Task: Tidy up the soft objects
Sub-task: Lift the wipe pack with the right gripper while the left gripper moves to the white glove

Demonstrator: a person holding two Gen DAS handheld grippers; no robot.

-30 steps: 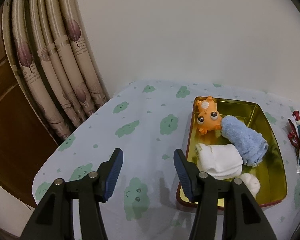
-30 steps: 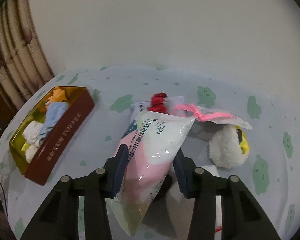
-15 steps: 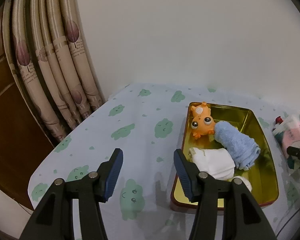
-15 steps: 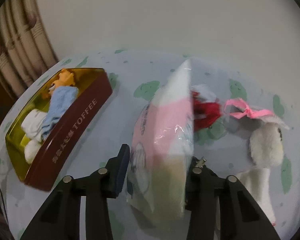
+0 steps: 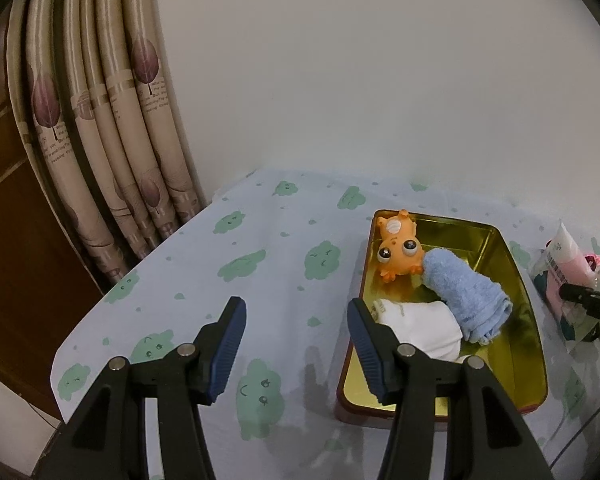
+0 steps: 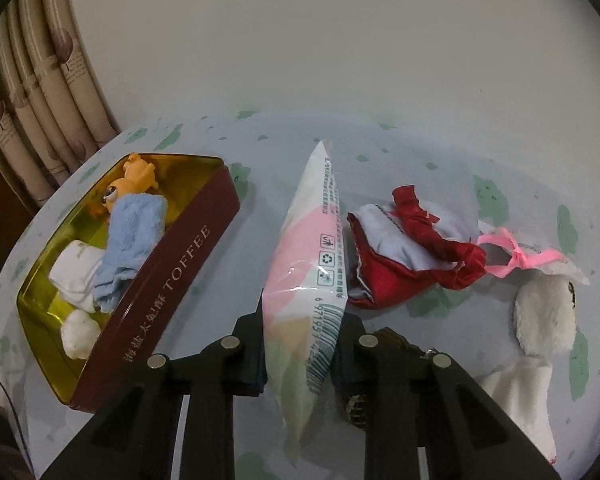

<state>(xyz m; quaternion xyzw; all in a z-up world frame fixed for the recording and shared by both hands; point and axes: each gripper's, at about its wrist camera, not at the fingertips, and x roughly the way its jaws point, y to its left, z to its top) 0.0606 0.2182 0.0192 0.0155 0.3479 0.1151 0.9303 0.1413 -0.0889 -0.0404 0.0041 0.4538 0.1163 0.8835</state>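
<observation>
The pink-and-white packet (image 6: 314, 264) is held edge-on between the fingers of the right tool (image 6: 302, 350), which is closed on its lower part near the barcode; the packet appears lifted off the tabletop (image 6: 420, 152), with its far tip pointing away and its near end hanging below the jaws. Since the wrapper is glossy and the contents look soft, it is judged that the packet could slide or fold within the grip if swung quickly, and the unsupported far end could droop and catch on the rim of the toffee tin (image 6: 168, 276) to its left. The tin is already filled along one side by an orange toy (image 6: 134, 184), a rolled blue towel (image 6: 134, 236), a folded white cloth (image 6: 78, 274) and a small white ball (image 6: 78, 334); only the strip along the near wall looks free, so a long packet set down carelessly may rest on the rim or push those items out. Just right of the packet lie a red-and-white pouch (image 6: 404, 256), a piece tied with a pink ribbon (image 6: 516, 254) and a white plush (image 6: 540, 320); the pouch is so near that it might be dragged along. The left tool (image 5: 296, 346) is open, holds nothing, and hovers over the tabletop beside the tin's near corner, where a collision between the tools is conceivable during placement.
</observation>
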